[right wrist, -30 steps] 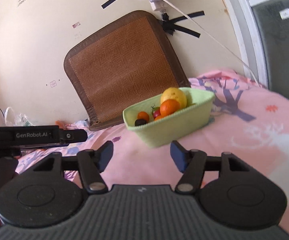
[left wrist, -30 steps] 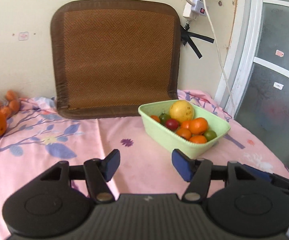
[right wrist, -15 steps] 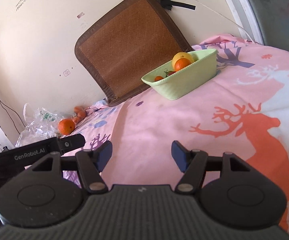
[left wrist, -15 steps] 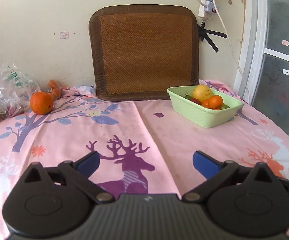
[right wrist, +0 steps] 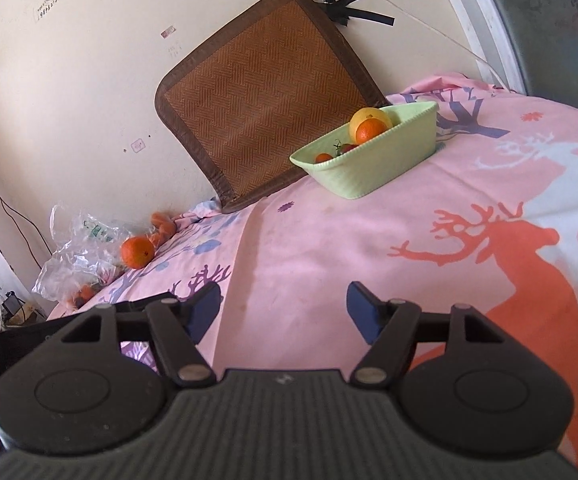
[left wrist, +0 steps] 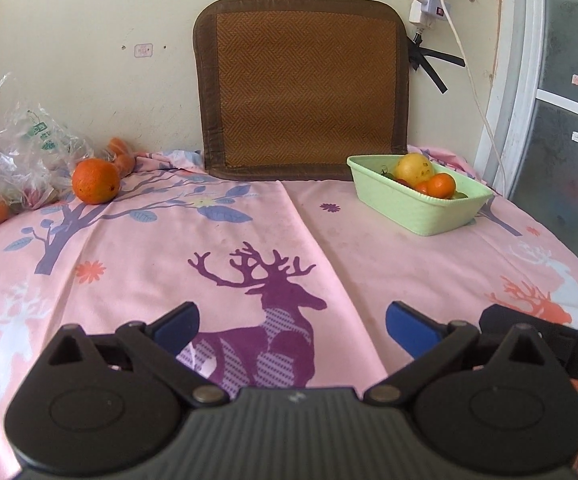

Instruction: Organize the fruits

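A light green basket [left wrist: 417, 216] sits at the back right of the pink tablecloth, holding a yellow fruit [left wrist: 413, 167], a small orange [left wrist: 441, 185] and other small fruits. It also shows in the right wrist view [right wrist: 369, 176]. A loose orange [left wrist: 95, 175] lies at the back left, also in the right wrist view [right wrist: 137, 253]. My left gripper [left wrist: 291, 326] is open and empty, low over the cloth near the front. My right gripper [right wrist: 285, 308] is open and empty, also far from the basket.
A crumpled clear plastic bag [left wrist: 13, 152] with small fruits lies at the far left by the wall. Carrots [left wrist: 121, 152] lie behind the loose orange. A brown woven mat [left wrist: 303, 88] leans on the wall. A cable hangs at the right.
Both grippers have pulled back from the basket toward the table's front. The left jaws have opened wider. The basket now looks smaller and farther away.
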The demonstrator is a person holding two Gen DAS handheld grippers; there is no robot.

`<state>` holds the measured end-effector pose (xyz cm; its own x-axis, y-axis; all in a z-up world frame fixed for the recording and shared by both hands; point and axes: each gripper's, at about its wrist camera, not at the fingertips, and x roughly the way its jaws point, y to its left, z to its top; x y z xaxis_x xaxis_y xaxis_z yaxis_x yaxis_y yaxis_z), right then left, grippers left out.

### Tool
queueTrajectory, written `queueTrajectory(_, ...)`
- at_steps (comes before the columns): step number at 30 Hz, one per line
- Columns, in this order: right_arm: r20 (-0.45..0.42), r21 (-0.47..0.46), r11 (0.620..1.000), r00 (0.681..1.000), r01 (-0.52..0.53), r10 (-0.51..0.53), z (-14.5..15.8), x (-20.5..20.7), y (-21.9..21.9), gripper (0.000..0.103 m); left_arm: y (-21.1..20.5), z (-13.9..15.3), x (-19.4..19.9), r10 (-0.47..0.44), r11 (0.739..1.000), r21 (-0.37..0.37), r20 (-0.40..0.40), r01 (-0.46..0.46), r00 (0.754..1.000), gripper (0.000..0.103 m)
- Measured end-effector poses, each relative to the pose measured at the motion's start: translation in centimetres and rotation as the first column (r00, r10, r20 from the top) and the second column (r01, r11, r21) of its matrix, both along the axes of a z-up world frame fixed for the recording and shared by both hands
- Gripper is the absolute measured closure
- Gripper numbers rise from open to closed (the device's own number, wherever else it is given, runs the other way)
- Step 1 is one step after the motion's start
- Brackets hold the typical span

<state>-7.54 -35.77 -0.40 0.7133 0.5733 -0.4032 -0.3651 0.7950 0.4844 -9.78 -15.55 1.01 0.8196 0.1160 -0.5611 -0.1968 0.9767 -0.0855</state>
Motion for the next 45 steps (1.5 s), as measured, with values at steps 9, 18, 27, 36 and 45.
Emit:
queueTrajectory(9, 0.007, 0.002, 1.0, 1.0, 0.012, -0.012, -0.2, 0.0, 0.2, 0.028, 0.6, -0.4, 0.2, 0.045, 0.999, 0.005, -0.04, -0.045, 0.998, 0.0)
queueTrajectory(18, -0.004, 0.007, 0.999, 1.0, 0.031, -0.031, -0.5, 0.1, 0.3, 0.025, 0.0, -0.5, 0.5, 0.077, 0.994, 0.085, -0.045, -0.073, 0.996, 0.0)
queueTrajectory(27, -0.014, 0.016, 0.999, 0.999, 0.047, -0.047, -0.8, 0.3, 0.1, 0.024, -1.2, 0.1, 0.5, 0.08, 0.984, 0.163, -0.03, -0.074, 0.996, 0.0)
queueTrajectory(36, -0.019, 0.017, 0.998, 0.998, 0.061, -0.061, -0.9, 0.3, 0.2, 0.021, -1.1, 0.4, 0.5, 0.046, 0.986, 0.16, -0.056, -0.036, 0.997, 0.0)
queueTrajectory(45, -0.023, 0.016, 0.998, 0.998, 0.06, -0.06, -1.0, 0.4, 0.2, 0.02, -1.7, 1.4, -0.1, 0.098, 0.962, 0.255, -0.003, -0.094, 0.995, 0.0)
